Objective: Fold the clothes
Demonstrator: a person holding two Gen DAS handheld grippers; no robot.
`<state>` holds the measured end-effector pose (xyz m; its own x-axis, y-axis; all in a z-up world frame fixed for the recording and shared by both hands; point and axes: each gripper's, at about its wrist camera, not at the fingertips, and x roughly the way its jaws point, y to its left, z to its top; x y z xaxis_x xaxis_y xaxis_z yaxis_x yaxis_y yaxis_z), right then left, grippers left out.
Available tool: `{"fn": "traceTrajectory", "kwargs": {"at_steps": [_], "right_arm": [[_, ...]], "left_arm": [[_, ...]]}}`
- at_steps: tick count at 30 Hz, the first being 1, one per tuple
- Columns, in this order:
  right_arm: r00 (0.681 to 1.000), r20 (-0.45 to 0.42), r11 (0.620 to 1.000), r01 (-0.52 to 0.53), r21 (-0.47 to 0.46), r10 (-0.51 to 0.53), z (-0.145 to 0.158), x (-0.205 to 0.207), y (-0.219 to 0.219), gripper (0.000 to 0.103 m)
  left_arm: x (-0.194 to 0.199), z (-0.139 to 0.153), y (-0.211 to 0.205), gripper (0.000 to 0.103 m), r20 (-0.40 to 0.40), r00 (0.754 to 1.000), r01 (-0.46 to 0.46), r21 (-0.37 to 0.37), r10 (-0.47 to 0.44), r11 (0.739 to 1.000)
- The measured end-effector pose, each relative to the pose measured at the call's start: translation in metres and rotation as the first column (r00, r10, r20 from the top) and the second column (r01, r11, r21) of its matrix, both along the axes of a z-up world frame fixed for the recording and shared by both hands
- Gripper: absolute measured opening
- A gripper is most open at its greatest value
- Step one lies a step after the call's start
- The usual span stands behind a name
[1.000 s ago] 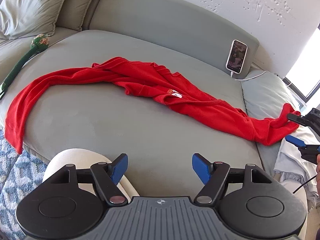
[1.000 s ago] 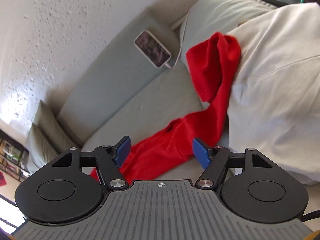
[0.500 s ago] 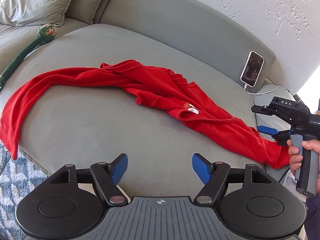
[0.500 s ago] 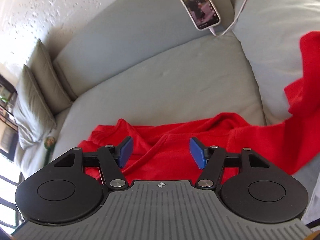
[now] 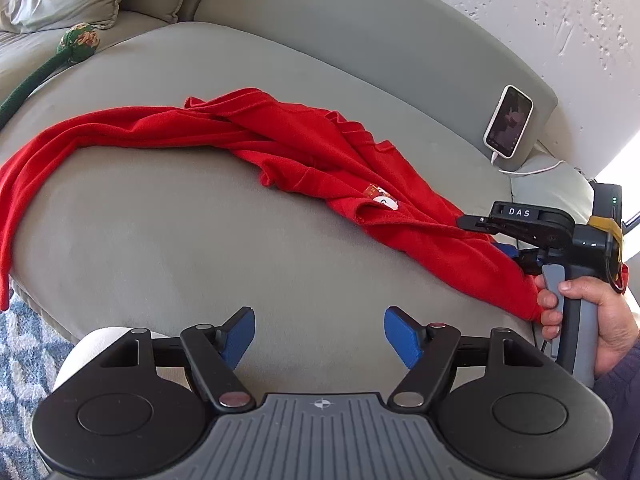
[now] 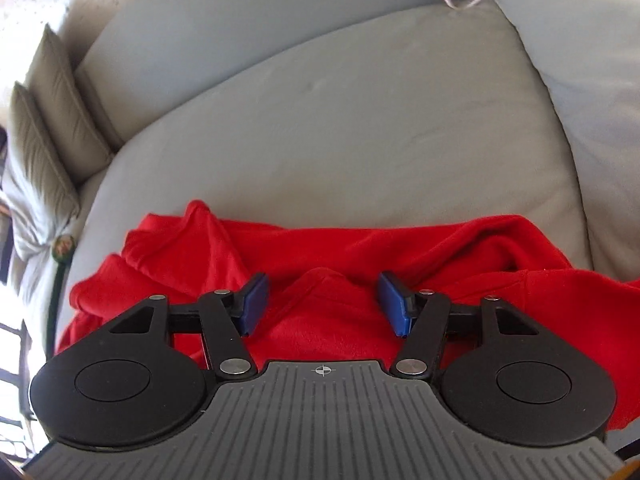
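Right hand-held gripper [image 6: 322,304] released, poised over near end of red shirt [image 5: 304,160] stretched lengthwise across sofa cushion [image 5: 160,240]; left hand-held gripper [image 5: 319,336] released, farther off.

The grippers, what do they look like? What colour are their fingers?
Each gripper is black, with two round discs, silver rivets, a ribbed grey base with a small crosshair mark, and blue pads on its fingers. The right gripper looks the same; from the side its body reads "DAS", with a grey handle, a yellow strap, a thin cable and a dark blue sleeve.
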<state>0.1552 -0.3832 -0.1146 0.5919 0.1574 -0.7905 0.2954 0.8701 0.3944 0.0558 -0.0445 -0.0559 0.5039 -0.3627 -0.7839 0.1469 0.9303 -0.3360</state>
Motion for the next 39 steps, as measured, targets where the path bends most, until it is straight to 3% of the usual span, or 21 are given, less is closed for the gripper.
{"fn": "traceTrajectory", "kwargs": {"at_steps": [1,2,3,6,10,19,22,28,29,31,34,39], "right_arm": [[1.0,0.004,0.999,-0.015,-0.043,0.015,0.001,-0.003,0.005,0.049],[1.0,-0.001,0.996,-0.02,-0.082,0.02,0.001,-0.005,0.008,0.019],[1.0,-0.002,0.996,-0.011,-0.094,0.011,0.002,-0.008,0.007,0.012],[0.999,0.034,0.996,0.044,-0.08,-0.042,0.013,-0.019,0.0,0.008],[0.986,0.155,0.996,0.073,-0.051,-0.064,0.046,-0.047,-0.002,0.007],[0.944,0.33,0.99,-0.055,0.132,0.009,0.11,-0.156,0.005,0.004],[0.948,0.309,0.988,-0.11,0.109,0.072,0.106,-0.196,0.01,0.004],[0.994,0.066,0.993,-0.089,0.075,0.084,0.054,-0.236,0.014,0.005],[0.996,0.056,0.993,-0.08,0.082,0.076,0.052,-0.238,0.014,0.01],[0.994,0.078,0.993,-0.078,0.087,0.071,0.059,-0.24,0.014,0.012],[0.992,0.121,0.995,-0.05,0.089,0.039,0.073,-0.242,0.009,0.05],[0.988,0.146,0.985,0.019,0.169,-0.045,0.077,-0.246,-0.006,0.05]], "left_arm": [[-0.001,0.0,0.0,0.07,-0.001,1.0,-0.001,0.0,0.001,1.0],[-0.002,0.001,0.001,0.07,-0.001,1.0,-0.003,-0.001,0.003,1.0],[-0.004,0.001,0.001,0.07,0.0,1.0,-0.004,-0.001,0.004,1.0],[-0.01,0.006,0.004,0.07,0.011,1.0,-0.009,-0.006,0.009,1.0],[-0.02,0.012,0.008,0.07,0.023,1.0,-0.02,-0.019,0.02,1.0],[-0.039,0.023,0.025,0.071,0.015,0.997,-0.081,-0.062,0.082,0.995],[-0.04,0.021,0.034,0.071,-0.012,0.993,-0.121,-0.081,0.12,0.989],[-0.028,0.009,0.035,0.069,-0.057,0.984,-0.173,-0.063,0.169,0.983],[-0.023,0.008,0.032,0.069,-0.061,0.984,-0.173,-0.069,0.169,0.982],[-0.012,0.004,0.028,0.067,-0.073,0.984,-0.17,-0.117,0.162,0.978],[0.011,-0.003,0.024,0.063,-0.094,0.977,-0.208,-0.199,0.193,0.958],[0.056,-0.03,0.027,0.055,-0.178,0.942,-0.326,-0.296,0.283,0.898]]}}
